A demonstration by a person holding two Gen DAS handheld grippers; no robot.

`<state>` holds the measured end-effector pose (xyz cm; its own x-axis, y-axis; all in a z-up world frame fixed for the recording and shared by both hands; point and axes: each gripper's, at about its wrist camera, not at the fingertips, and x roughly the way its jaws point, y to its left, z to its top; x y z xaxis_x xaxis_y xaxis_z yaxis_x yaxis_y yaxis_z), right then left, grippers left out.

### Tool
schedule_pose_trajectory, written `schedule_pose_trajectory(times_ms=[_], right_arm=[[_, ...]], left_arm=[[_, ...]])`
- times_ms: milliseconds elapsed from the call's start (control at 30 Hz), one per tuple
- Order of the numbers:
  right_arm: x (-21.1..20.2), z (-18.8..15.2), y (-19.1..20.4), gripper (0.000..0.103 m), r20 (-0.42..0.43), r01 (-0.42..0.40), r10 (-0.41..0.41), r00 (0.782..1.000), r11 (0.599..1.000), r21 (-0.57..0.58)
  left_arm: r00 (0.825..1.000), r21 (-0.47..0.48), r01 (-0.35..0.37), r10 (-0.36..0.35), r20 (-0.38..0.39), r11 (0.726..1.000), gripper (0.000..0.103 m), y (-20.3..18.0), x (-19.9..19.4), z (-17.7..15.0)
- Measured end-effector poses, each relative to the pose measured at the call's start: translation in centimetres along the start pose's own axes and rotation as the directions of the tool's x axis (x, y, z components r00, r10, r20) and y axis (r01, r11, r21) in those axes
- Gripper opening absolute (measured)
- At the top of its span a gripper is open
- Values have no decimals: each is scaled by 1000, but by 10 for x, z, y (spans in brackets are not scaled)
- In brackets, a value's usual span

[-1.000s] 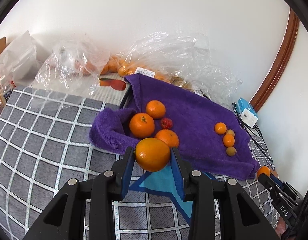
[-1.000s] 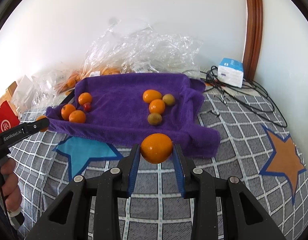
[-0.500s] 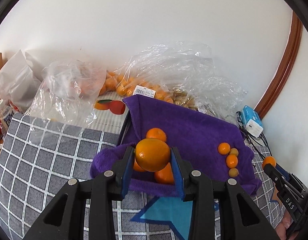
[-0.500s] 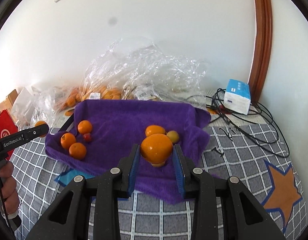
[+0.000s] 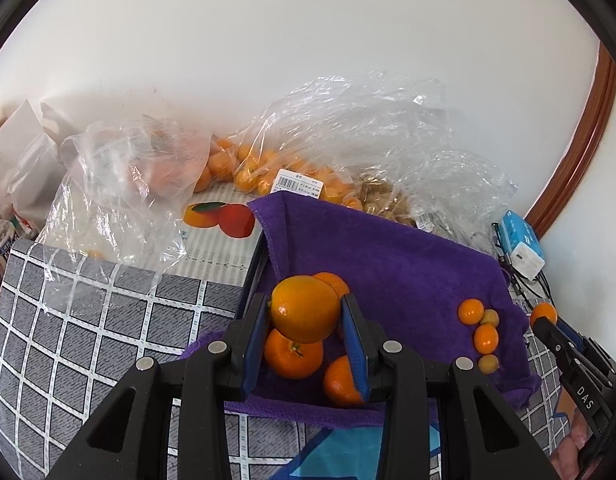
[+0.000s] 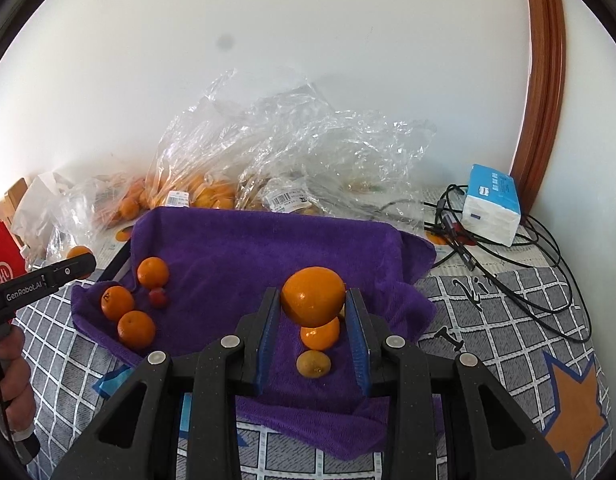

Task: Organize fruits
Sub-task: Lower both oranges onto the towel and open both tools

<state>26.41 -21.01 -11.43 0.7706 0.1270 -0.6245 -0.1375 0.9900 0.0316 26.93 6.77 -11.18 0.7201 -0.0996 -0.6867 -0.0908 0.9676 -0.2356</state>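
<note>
oranges (image 5: pixel 305 308) (image 6: pixel 312 296) pinched in left tongs (image 5: pixel 305 322) and right tongs (image 6: pixel 312 320).

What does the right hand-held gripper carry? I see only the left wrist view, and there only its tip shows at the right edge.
Observer: The right hand-held gripper is shut on an orange, which it holds over the purple towel.
Operator: Thank you. Is anything small hidden behind the left-held orange?
Observer: Yes. A small red fruit lies on the towel, beside the three loose oranges.
</note>
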Motion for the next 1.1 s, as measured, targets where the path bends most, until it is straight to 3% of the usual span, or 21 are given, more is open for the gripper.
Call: schedule_pose_trajectory(times_ms=[400, 700, 1100], right_arm=[[51, 17, -19, 33, -33, -2, 3, 999, 1000, 9], [95, 24, -34, 33, -98, -5, 7, 995, 1000, 20], [115, 19, -36, 33, -162, 6, -5, 987, 1000, 5]], left_arm=[[997, 36, 58, -55, -61, 998, 34, -19, 29, 15], [989, 86, 59, -46, -143, 995, 34, -48, 69, 13], [988, 157, 75, -51, -148, 985, 34, -68, 72, 9]])
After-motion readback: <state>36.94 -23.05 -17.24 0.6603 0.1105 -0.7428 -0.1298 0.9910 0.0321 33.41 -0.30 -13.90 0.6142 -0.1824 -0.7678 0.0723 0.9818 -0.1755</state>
